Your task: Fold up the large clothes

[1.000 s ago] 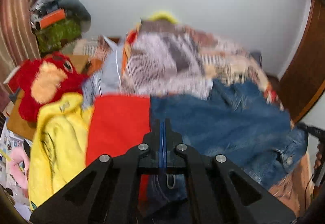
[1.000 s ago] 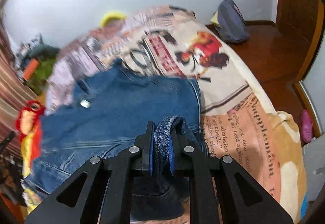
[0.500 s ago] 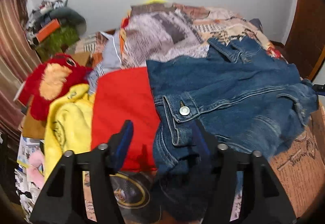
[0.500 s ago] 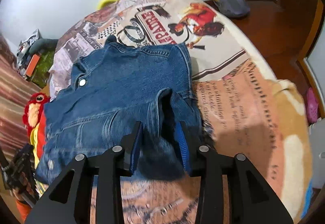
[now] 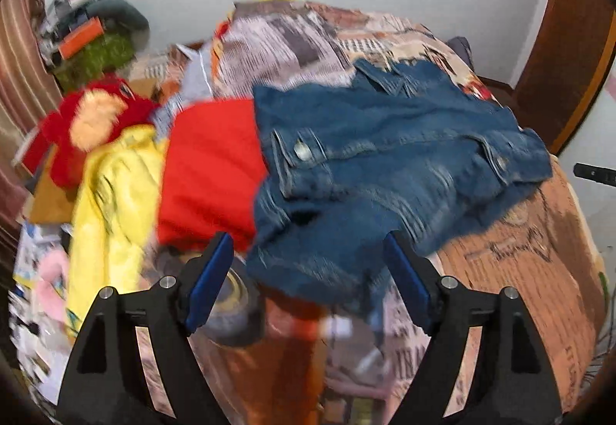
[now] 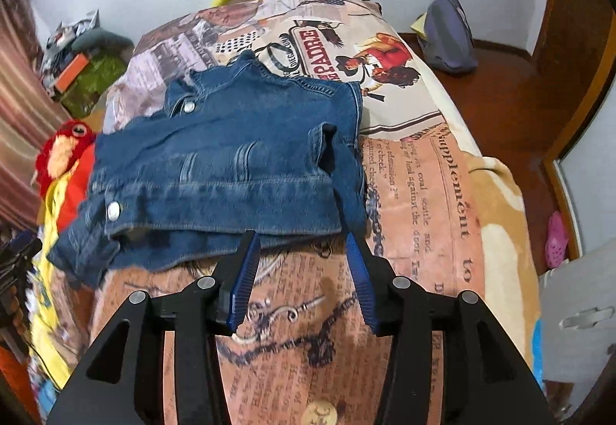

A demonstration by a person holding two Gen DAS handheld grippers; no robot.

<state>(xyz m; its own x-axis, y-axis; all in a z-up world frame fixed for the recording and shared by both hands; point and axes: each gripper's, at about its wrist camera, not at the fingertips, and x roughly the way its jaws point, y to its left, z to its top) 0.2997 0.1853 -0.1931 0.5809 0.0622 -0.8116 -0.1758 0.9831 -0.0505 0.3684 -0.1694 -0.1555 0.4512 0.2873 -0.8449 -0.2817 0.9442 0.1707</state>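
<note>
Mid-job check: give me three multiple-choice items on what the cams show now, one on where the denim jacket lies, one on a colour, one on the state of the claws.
1. Where does the jacket lie?
A. on the floor
B. on the bedspread
C. hanging on the door

2. What colour is the garment next to the jacket in the left view?
A. red
B. green
C. white

3. How are the left claw and right claw set?
A. both shut on denim
B. one open, one shut
C. both open, holding nothing

Answers:
1. B, since the printed bedspread shows around the jacket.
2. A, since the fabric at its edge is bright red.
3. C, since both claws have spread jaws with nothing between them.
</note>
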